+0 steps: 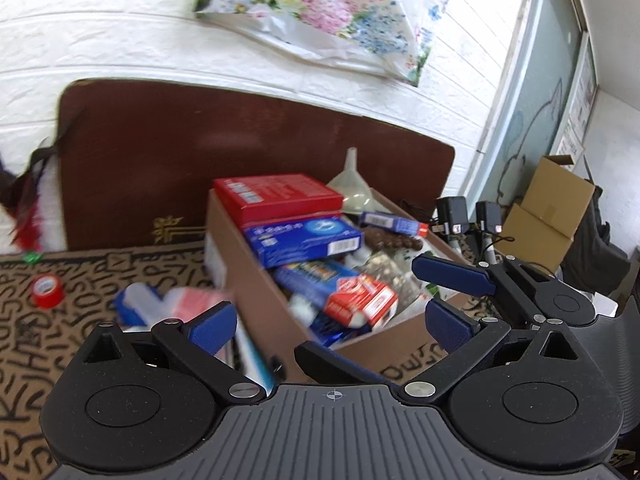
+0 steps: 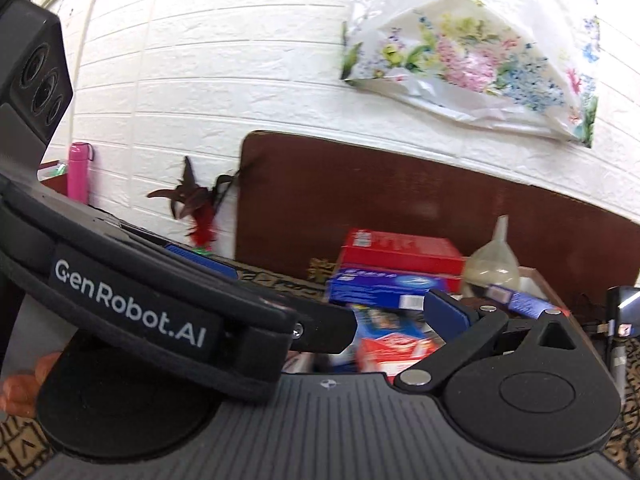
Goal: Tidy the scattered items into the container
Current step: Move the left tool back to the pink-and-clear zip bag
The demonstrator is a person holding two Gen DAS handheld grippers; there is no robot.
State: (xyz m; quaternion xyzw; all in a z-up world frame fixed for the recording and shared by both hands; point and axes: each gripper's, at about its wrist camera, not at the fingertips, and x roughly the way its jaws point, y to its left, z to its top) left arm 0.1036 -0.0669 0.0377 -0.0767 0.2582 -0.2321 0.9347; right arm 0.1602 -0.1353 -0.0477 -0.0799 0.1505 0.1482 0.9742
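Note:
A brown cardboard box stands on the patterned mat, packed with a red box, blue boxes, a red-and-white pack and a pale funnel. My left gripper is open and empty, its fingers straddling the box's near corner. The right gripper's blue finger reaches over the box from the right. In the right wrist view the box lies ahead, and the left gripper's body hides my right gripper's left finger. My right gripper looks open and empty.
A red tape roll and a blurred blue-and-red packet lie on the mat left of the box. A dark brown board leans on the white brick wall. Cardboard cartons and black chargers stand at the right.

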